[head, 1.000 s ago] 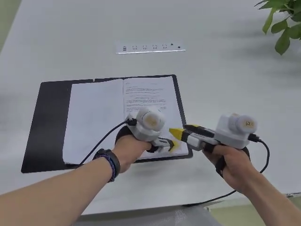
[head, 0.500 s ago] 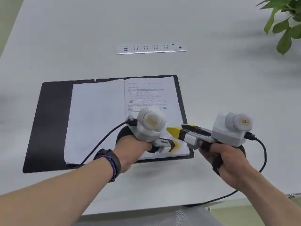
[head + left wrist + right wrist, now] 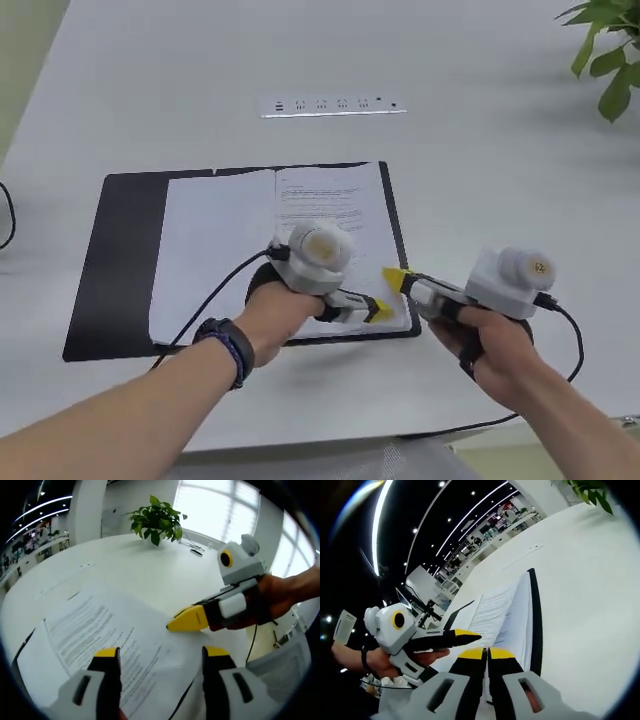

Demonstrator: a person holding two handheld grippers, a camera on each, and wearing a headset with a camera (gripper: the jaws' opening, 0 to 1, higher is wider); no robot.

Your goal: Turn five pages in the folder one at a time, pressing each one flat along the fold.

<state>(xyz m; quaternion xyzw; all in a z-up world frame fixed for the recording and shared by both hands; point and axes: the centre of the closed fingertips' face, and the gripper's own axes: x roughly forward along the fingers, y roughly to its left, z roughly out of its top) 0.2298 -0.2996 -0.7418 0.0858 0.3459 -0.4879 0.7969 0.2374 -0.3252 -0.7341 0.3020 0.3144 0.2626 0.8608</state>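
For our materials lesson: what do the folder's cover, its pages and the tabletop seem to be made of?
Folder cover: matte black, perhaps plastic or faux leather; no glare.
Pages: thin white paper, printed text on one.
Tabletop: smooth pale grey, possibly laminate; soft reflections.

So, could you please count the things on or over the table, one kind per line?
hand-held grippers: 2, the left hand-held gripper and the right hand-held gripper
folder: 1
power strip: 1
plant: 1
total: 5
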